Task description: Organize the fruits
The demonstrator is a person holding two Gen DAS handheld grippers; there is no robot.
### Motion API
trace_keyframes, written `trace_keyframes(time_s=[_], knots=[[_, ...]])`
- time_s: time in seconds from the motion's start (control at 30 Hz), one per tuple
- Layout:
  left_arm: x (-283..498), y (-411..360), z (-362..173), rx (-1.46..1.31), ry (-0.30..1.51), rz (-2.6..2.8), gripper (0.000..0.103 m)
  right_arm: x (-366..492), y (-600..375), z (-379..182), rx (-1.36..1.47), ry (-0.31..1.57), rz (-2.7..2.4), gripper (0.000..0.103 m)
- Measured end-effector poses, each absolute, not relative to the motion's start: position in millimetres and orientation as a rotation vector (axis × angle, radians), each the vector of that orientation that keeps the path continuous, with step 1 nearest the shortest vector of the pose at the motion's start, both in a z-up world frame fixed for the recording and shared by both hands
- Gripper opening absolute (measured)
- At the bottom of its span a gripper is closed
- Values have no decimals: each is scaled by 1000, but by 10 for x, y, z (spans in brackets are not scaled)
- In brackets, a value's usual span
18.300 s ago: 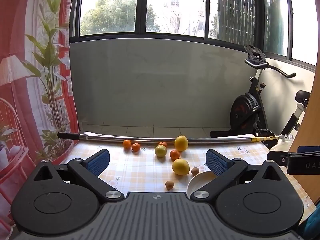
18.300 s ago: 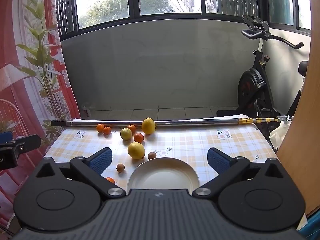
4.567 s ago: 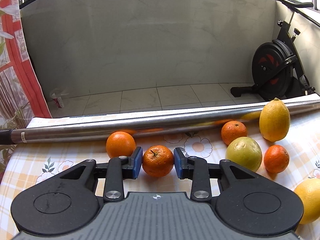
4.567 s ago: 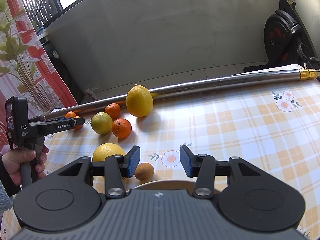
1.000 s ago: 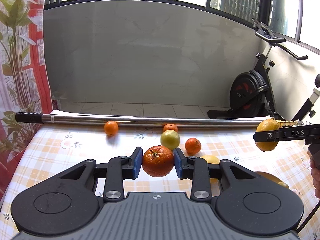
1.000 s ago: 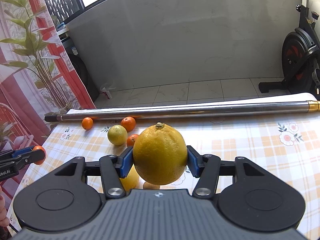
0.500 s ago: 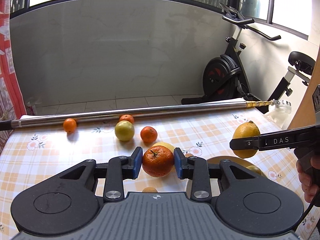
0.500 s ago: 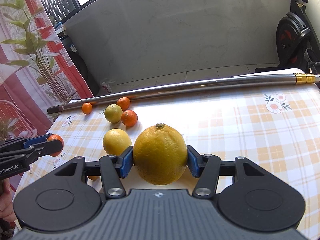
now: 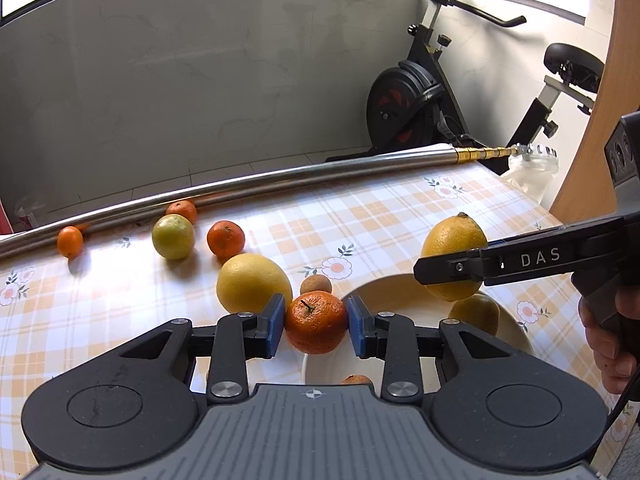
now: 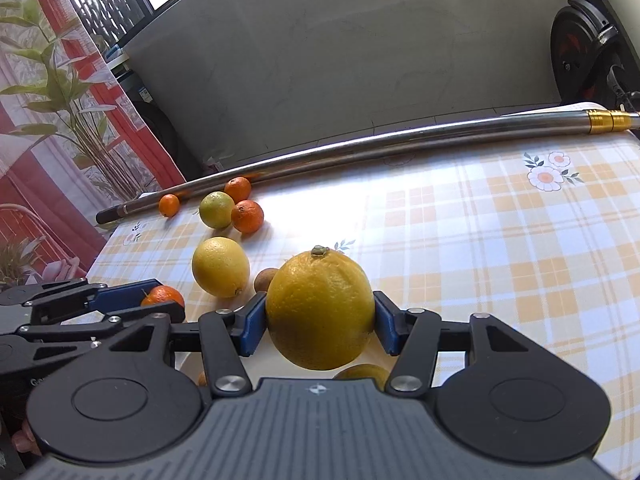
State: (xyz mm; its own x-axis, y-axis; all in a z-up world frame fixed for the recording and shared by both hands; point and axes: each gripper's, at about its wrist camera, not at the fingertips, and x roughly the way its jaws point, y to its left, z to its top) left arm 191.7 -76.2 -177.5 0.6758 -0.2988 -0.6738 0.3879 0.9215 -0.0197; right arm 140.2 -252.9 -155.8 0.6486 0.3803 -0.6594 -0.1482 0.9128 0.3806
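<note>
Right now the left gripper (image 9: 316,326) is pinching a mandarin (image 9: 316,322) between its blue pads, jaws closed down to the fruit's width, held above the near-left rim of the white plate (image 9: 400,292). Right gripper (image 10: 320,326) is clamped on a big lemon (image 10: 320,310), stem end up, pads pressing both its sides, held over the plate; in the left wrist view the same lemon (image 9: 454,258) hangs above the plate's far right part, with its reflection on the plate surface below it.

Loose fruit on the checked counter (image 9: 380,220): a second lemon (image 9: 253,282) sits just beyond the left gripper's left finger, close to the held mandarin. A small brown fruit (image 9: 316,284) lies just beside the plate's left edge, right behind the mandarin. Farther back are a green-yellow citrus (image 9: 173,236) and an orange mandarin (image 9: 226,239) near each other, another mandarin (image 9: 182,211) touching or nearly touching the metal pole (image 9: 280,178), and a tiny orange one (image 9: 70,241) off to the left, near the pole. One more small orange-brown fruit (image 9: 356,380) peeks out under the left gripper body; cannot tell if it is on the plate.

Exercise bike (image 9: 416,100) stands behind the counter.
</note>
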Motion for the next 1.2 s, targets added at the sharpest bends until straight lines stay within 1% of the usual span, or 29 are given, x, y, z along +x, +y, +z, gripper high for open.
trace_keyframes(time_s=[0.3,1.2], knots=[[2008,-915,-1968,180,776,-408,36,1489,-2530,-1687,340,852,304,57],[2056,-909,-2088,195,813,-418,37,1521,-2423,-1851,340,927,320,58]])
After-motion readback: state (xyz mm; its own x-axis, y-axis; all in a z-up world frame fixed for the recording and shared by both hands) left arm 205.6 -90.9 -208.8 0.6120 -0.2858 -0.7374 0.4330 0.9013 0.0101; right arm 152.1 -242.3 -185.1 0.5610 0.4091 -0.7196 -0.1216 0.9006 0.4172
